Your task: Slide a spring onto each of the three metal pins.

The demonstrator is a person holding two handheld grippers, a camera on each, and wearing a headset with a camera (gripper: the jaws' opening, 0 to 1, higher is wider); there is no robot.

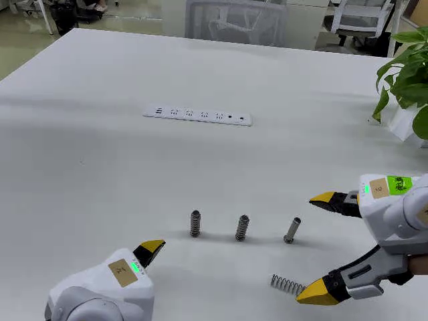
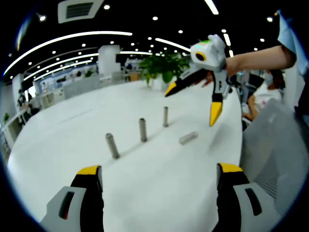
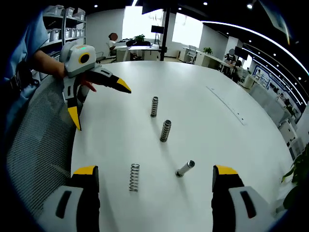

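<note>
Springs (image 1: 195, 223) already sit on two pins, while the third pin (image 1: 292, 229) stands bare, its spring (image 1: 287, 284) lying loose on the counter (image 1: 100, 167) near the right gripper (image 1: 305, 249), whose jaws, like the left gripper's (image 2: 159, 169), gape empty.

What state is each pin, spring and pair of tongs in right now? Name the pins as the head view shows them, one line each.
Left pin: upright, spring on it.
Middle pin: upright, spring on it.
Right pin: standing, bare.
Loose spring: lying on the table, not held.
Left tongs: open, empty.
Right tongs: open, empty, near the loose spring.
</note>
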